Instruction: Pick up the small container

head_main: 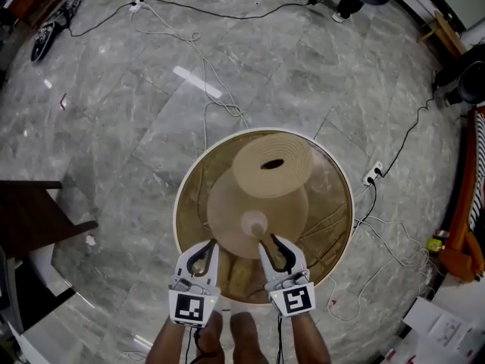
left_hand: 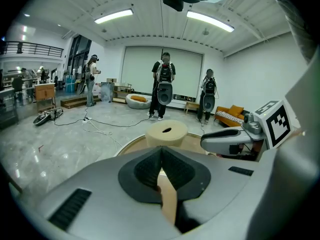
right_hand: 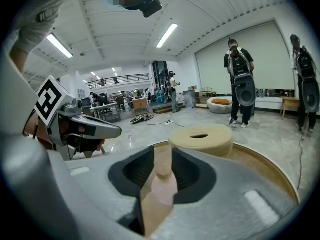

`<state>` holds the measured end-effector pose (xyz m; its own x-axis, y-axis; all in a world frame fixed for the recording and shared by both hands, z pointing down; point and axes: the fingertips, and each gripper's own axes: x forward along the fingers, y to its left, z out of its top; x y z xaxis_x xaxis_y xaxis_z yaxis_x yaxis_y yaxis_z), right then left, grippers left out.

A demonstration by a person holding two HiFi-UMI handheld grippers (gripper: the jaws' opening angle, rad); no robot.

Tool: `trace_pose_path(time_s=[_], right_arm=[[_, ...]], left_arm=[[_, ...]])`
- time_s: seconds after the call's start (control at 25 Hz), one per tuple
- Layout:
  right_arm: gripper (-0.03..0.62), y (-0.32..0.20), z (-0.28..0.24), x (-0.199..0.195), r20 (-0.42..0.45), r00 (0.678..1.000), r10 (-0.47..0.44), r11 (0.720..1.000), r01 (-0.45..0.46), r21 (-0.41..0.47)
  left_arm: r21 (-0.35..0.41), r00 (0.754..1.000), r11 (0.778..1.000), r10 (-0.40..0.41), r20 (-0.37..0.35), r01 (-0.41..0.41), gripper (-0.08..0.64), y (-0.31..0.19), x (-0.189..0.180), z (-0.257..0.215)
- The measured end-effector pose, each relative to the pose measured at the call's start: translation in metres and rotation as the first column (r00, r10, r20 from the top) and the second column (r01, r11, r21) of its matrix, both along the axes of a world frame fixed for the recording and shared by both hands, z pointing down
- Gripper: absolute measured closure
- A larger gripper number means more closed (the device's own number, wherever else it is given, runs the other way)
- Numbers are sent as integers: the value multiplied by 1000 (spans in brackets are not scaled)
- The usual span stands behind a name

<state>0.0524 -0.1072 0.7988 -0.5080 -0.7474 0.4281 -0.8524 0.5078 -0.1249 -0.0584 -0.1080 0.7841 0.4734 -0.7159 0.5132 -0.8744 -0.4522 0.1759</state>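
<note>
Just ahead of my right gripper [right_hand: 162, 151] stands the small container [head_main: 254, 222], so its jaws are narrowly apart to take it; left gripper [left_hand: 161, 156] waits, jaws together.

This is looking like a large open lab or studio hall. Around the round table [head_main: 333, 196], a polished grey stone floor [head_main: 114, 127] is spreading wide, with cables [head_main: 242, 17] and a power strip [head_main: 373, 174] lying loose on it. Beyond the table, people [left_hand: 163, 86] wearing bulky gear are standing under strip lights [left_hand: 114, 16]. A railed mezzanine [left_hand: 22, 46] is running far to its left.
</note>
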Motion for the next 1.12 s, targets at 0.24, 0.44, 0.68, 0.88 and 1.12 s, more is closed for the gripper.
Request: trace_pose_path(time_s=[0.24, 0.44, 0.68, 0.88, 1.12], right_arm=[[403, -3, 31, -16, -19, 999, -46, 999, 45, -29], [380, -9, 54, -22, -43, 998, -54, 998, 51, -48], [380, -14, 71, -28, -45, 997, -58, 997, 56, -53], [380, -18, 82, -33, -63, 996, -59, 996, 54, -71], [382, -26, 87, -35, -74, 996, -43, 998, 39, -59]], left_arm=[[-10, 1000, 1000, -17, 2, 17, 541, 6, -7, 13], [-21, 1000, 999, -29, 2, 29, 541, 6, -12, 23], [-38, 999, 998, -46, -3, 46, 541, 9, -16, 36], [-51, 999, 997, -51, -5, 51, 541, 11, -21, 44], [-70, 998, 996, -58, 6, 58, 541, 9, -28, 52]])
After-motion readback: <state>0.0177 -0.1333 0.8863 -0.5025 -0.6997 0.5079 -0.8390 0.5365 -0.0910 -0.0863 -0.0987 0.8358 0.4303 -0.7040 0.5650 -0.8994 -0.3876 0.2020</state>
